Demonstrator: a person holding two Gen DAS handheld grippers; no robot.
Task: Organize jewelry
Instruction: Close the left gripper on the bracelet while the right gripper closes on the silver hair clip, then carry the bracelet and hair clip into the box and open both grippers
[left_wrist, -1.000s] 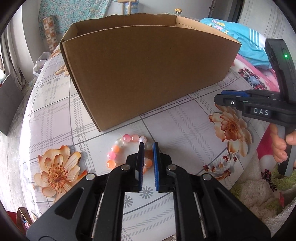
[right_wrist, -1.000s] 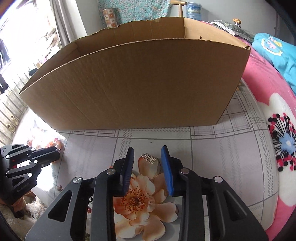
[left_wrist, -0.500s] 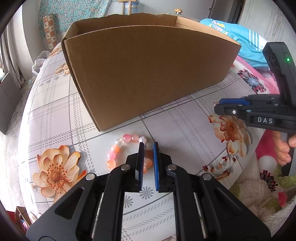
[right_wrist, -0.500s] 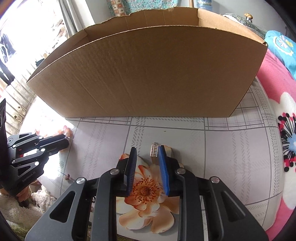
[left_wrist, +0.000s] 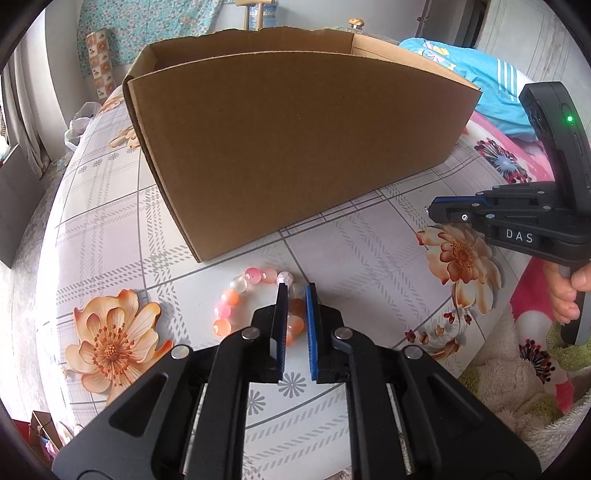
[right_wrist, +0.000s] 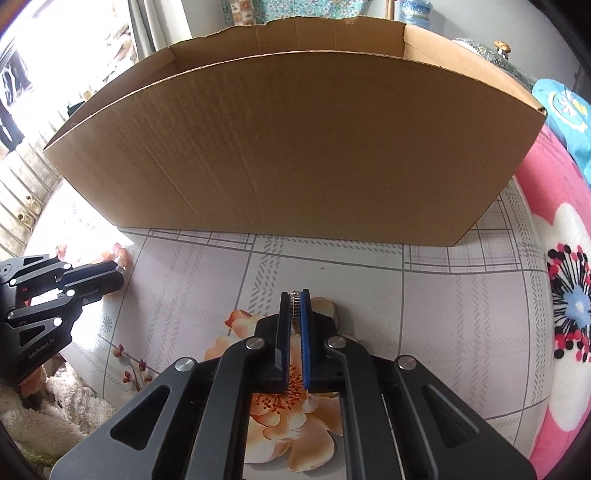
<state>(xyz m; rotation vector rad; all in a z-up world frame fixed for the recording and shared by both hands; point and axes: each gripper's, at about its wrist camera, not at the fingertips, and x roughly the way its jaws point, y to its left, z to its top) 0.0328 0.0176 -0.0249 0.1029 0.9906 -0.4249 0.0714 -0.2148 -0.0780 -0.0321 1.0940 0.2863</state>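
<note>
Nearest the left wrist camera, the left gripper (left_wrist: 295, 291) pointed steeply down at the flowered tablecloth (left_wrist: 110, 229) with its jaws drawn close on one side of a beaded bracelet (left_wrist: 258, 295). The pink and orange beads lay in a ring on the cloth, one bead sitting between the blue pads (left_wrist: 282, 325), so the loop seemed pinched where it was easiest to catch.

In the right wrist view, the right gripper (right_wrist: 295, 295) had just been closing, and its jaws stood together on a small silver piece of jewelry (right_wrist: 294, 299), a thin strip with a row of tiny stones, nipped at the very tips. Gripping that far forward probably kept the flat piece clear of the cloth and in sight. A person's hand (left_wrist: 565, 295) worked that tool's handle.

Beyond both grippers stood the open cardboard box (right_wrist: 295, 155), just behind the bracelet. It was likely the place meant for the jewelry, which would explain both tools facing its near wall. Its inside was hidden.
</note>
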